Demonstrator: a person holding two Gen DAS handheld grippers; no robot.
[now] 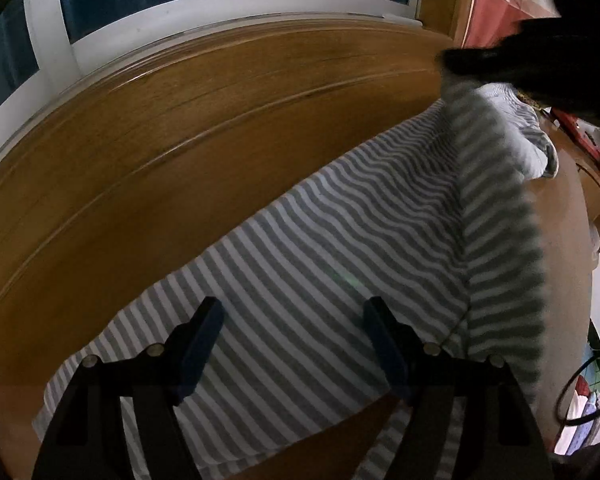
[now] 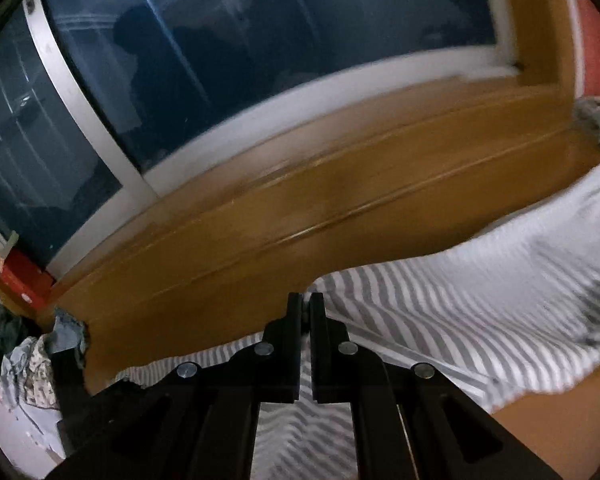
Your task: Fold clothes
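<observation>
A grey-and-white striped garment [image 1: 320, 248] lies spread on a wooden surface [image 1: 160, 152]. My left gripper [image 1: 292, 308] hovers open just above its near part, with nothing between the blue pads. In the left wrist view the right gripper [image 1: 500, 64] is a dark blurred shape at the upper right, lifting a strip of the garment off the surface. In the right wrist view the right gripper [image 2: 306, 304] is shut, its fingertips pinching the edge of the striped garment [image 2: 440, 312], which drapes away to the right.
A dark window [image 2: 220, 60] with a white frame runs behind the wooden ledge [image 2: 300, 208]. A pile of crumpled clothes [image 2: 24, 360] sits at the left. A red patterned curtain [image 1: 504, 4] hangs at the right, and a black wire rim [image 1: 580, 384] shows low right.
</observation>
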